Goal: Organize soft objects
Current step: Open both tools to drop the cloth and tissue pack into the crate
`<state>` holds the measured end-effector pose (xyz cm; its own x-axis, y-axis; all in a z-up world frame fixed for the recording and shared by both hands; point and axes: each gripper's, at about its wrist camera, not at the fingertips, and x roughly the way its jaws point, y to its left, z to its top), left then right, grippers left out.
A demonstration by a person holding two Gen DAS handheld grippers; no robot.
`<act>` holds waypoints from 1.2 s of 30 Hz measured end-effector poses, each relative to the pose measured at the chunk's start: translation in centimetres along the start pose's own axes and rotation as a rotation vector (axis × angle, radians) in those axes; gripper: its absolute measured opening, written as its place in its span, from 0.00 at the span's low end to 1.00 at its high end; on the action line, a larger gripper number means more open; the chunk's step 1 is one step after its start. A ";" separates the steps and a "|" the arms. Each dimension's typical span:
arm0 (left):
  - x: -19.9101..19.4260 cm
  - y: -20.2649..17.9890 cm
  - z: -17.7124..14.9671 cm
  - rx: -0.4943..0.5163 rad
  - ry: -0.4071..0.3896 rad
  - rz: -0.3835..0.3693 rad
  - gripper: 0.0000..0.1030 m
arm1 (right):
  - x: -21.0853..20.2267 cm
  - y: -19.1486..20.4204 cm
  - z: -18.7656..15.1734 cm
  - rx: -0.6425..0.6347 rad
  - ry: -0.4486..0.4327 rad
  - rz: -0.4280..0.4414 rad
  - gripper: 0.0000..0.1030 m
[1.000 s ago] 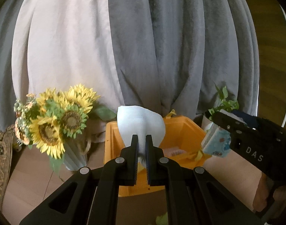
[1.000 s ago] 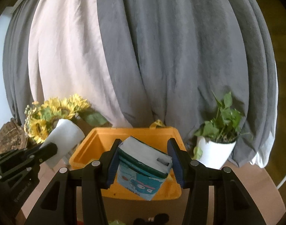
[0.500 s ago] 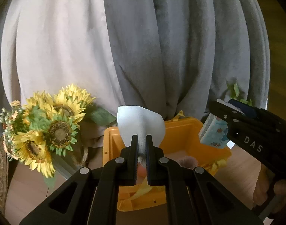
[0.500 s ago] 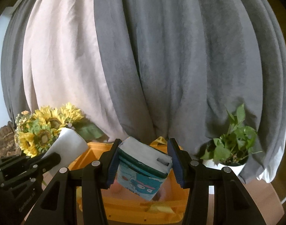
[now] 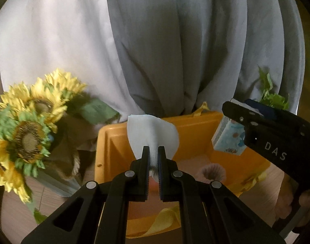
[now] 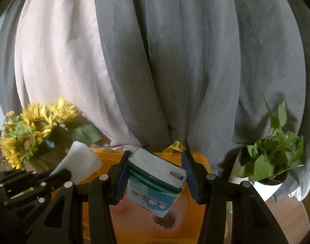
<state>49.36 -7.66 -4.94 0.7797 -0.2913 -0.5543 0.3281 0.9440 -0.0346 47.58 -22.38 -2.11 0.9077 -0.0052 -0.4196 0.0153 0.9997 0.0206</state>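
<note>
My left gripper (image 5: 153, 152) is shut on a white cloth (image 5: 152, 136) and holds it above the orange bin (image 5: 106, 142). My right gripper (image 6: 156, 170) is shut on a tissue pack (image 6: 155, 179) with a blue cartoon print, held above the same bin (image 6: 201, 160). The right gripper also shows in the left wrist view (image 5: 232, 109) with the tissue pack (image 5: 228, 140) at the bin's right side. The left gripper body (image 6: 28, 183) and its cloth (image 6: 79, 160) show in the right wrist view at the left. A pink fuzzy item (image 5: 213, 171) lies inside the bin.
A sunflower bouquet (image 5: 28, 130) in a vase stands left of the bin. A potted green plant (image 6: 271, 158) in a white pot stands to its right. Grey and white curtains (image 6: 155, 61) hang close behind. Yellow ribbon handles (image 5: 163, 221) hang on the bin's rim.
Both grippers have moved forward and over the bin with their loads. The bin's inside and the pink fuzzy item have come into view below them.
</note>
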 end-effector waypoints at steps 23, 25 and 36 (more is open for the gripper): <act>-2.4 0.1 -0.3 -0.033 0.000 0.031 0.54 | -0.5 -1.3 -1.1 0.043 0.105 -0.044 0.75; -3.2 0.2 -0.5 -0.037 -0.006 0.033 0.54 | -1.4 -1.2 -1.1 0.044 0.097 -0.052 0.75; -8.3 -0.1 -1.7 -0.045 -0.047 0.055 0.54 | -6.8 -0.5 -1.5 0.033 0.062 -0.073 0.75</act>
<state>41.93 -5.06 -1.71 0.8204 -0.2442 -0.5171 0.2603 0.9646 -0.0425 40.75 -22.81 -0.63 0.8759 -0.0750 -0.4766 0.0946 0.9954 0.0171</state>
